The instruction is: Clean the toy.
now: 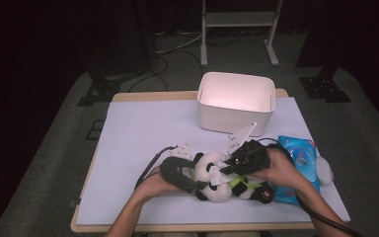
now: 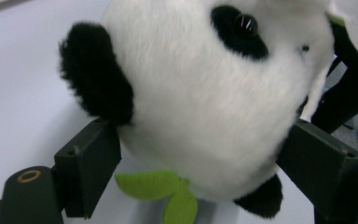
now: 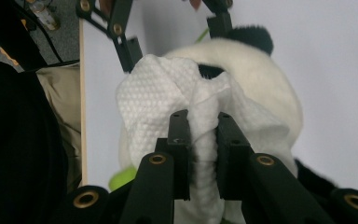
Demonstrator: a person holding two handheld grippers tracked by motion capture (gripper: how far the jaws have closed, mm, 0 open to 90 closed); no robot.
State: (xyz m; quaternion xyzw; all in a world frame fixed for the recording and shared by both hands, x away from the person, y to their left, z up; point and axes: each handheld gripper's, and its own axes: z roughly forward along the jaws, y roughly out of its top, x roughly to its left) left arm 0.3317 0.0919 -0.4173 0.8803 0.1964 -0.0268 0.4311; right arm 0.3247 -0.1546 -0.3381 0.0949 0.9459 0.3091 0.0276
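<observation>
right gripper [image 3: 199, 126] clenching a white wipe [image 3: 168, 98] against the panda toy [image 2: 205, 102]; left gripper [image 2: 200, 154] straddling its head, apparently touching.

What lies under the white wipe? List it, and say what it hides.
The white wipe, pinched in the right tongs, is draped over the plush panda's head. One dark eye patch peeks out; the face beneath the wipe is covered.
</observation>
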